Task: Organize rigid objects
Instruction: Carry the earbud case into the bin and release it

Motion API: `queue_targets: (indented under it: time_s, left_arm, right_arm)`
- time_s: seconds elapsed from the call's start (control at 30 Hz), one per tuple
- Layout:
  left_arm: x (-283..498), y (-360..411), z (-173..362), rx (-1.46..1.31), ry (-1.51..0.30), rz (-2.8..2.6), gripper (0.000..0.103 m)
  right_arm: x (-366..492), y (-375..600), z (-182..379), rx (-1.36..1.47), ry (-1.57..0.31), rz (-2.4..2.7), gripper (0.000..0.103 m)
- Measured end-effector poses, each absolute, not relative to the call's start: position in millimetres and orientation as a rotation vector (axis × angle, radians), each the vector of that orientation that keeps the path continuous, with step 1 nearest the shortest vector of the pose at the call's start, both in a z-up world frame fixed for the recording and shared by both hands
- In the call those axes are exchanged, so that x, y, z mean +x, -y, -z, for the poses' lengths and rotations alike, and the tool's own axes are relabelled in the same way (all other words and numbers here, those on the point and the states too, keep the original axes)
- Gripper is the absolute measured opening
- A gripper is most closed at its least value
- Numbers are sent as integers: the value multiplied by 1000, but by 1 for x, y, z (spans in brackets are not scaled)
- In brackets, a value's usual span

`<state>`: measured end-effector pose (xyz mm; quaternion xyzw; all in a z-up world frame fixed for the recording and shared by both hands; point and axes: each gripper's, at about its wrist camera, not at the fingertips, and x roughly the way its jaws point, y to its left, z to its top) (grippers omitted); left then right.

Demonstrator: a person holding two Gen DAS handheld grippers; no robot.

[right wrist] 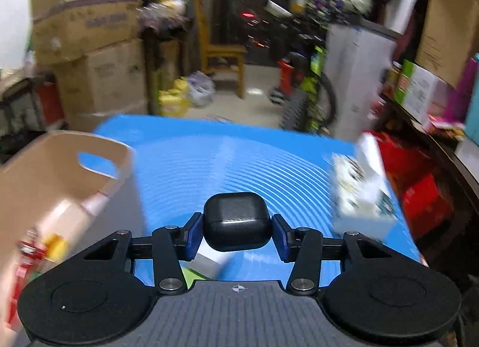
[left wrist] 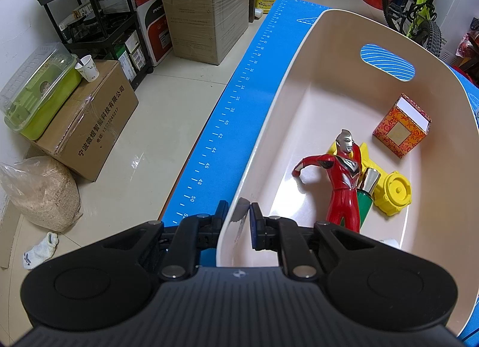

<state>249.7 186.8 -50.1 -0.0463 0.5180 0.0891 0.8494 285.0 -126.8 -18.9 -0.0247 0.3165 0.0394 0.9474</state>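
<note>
My left gripper (left wrist: 236, 216) is shut on the near rim of a beige plastic bin (left wrist: 269, 113) that stands on the blue mat (left wrist: 239, 92). Inside the bin lie a red and silver toy figure (left wrist: 341, 179), a yellow toy (left wrist: 392, 194), a green bottle with a metallic cap (left wrist: 366, 194) and a red patterned box (left wrist: 401, 126). My right gripper (right wrist: 238, 231) is shut on a black earbud case (right wrist: 236, 221), held up above the blue mat (right wrist: 239, 164). The bin (right wrist: 60, 173) appears at the left of the blurred right wrist view.
A white printed box (right wrist: 362, 188) stands on the mat at the right, and another white box (right wrist: 209, 263) lies below the right gripper. Cardboard boxes (left wrist: 89, 119), a black shelf (left wrist: 98, 17), a sack (left wrist: 39, 194), a chair (right wrist: 221, 56) and a bicycle (left wrist: 419, 8) surround the table.
</note>
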Motion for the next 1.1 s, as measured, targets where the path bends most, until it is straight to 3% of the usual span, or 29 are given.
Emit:
queue_targets:
  time_s: [0.23,0.57,1.1]
  left_arm:
    - [250,-186,50,-97,-1092,-187,17]
    - [250,-187,50,-96,-1092,-188,17]
    - [250,-186,50,-94,-1092,-187,17]
  right_arm:
    - [292,68,-3,-111,-622,-248,54]
    - [289,-2,9,-208,-707,-378,54]
    - [305,-51,57,-366,-1003,-429,54]
